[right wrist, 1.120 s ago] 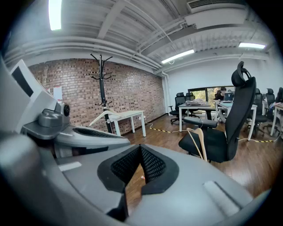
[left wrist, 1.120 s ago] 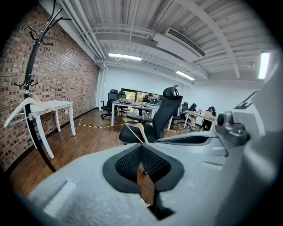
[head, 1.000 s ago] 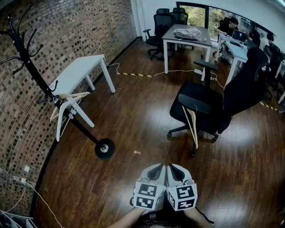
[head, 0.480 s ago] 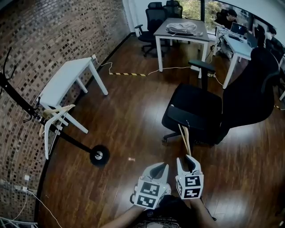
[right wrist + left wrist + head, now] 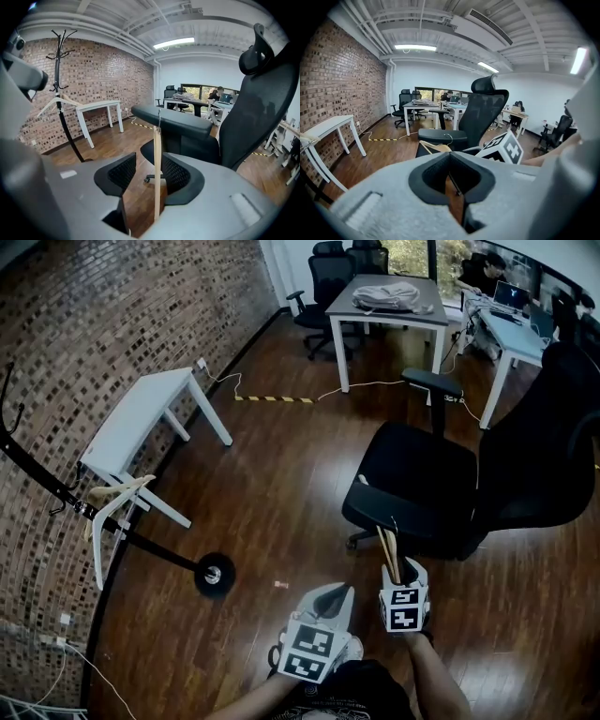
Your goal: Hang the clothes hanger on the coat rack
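Note:
A wooden hanger (image 5: 386, 552) hangs by its hook from the black office chair's armrest (image 5: 394, 507). My right gripper (image 5: 401, 585) has its jaws around the lower part of this hanger (image 5: 157, 178). They are opening, and the pads stand clear of the wood on both sides. My left gripper (image 5: 336, 596) is just left of it, shut and empty, and its view shows the same hanger (image 5: 433, 148). The black coat rack (image 5: 56, 486) stands at the far left by the brick wall, with another wooden hanger (image 5: 114, 495) hung on it.
The office chair (image 5: 487, 474) fills the right side. A white table (image 5: 141, 409) stands against the brick wall behind the rack's round base (image 5: 215, 575). Desks, chairs and seated people are at the back; a cable and striped tape lie on the wooden floor.
Both grippers moved forward towards the chair. The right one went further, lowered, opened, and now has the armrest hanger between its jaws. The left one stayed shut.

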### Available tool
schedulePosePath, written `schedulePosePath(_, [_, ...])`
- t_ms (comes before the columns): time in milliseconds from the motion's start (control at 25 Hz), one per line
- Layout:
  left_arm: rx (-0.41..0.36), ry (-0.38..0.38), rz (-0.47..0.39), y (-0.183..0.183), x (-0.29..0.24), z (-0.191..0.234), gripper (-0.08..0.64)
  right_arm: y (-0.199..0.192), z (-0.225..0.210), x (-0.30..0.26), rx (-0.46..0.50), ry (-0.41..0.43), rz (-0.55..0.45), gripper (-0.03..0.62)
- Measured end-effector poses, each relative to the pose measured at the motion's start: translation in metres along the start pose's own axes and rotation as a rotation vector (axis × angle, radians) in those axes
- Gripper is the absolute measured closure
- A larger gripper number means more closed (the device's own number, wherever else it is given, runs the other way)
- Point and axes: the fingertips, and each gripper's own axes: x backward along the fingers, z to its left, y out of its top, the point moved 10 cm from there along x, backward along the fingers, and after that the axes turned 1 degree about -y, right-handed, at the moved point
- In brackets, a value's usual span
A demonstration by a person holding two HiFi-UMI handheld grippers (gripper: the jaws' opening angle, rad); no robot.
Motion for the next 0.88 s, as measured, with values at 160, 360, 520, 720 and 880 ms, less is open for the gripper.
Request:
schedulePosePath(160, [-0.003, -0.008, 0.027, -0.002, -0.017, 0.02, 0.558, -0.011, -0.01, -0.044, 0.006, -0.028, 0.069, 0.403])
schedulePosePath(360, [0.003, -0.049, 0.061, 0.005, -0.031, 0.035, 0.559, -0.016, -0.017, -0.074, 0.008, -0.036, 0.122, 0.402])
schedulePosePath(520, [0.017, -0.05, 0.074, 0.008, -0.032, 0.043, 0.558, -0.022, -0.016, -0.098, 0.03, -0.033, 0.178, 0.403])
schedulePosePath(720, [0.062, -0.017, 0.097, -0.002, -0.028, 0.055, 0.558, -0.025, -0.026, -0.114, 0.046, -0.093, 0.224, 0.525])
schedulePosePath(880, [0.094, 0.004, 0.104, -0.011, -0.025, 0.064, 0.558, -0.023, -0.022, -0.115, 0.045, -0.068, 0.247, 0.554])
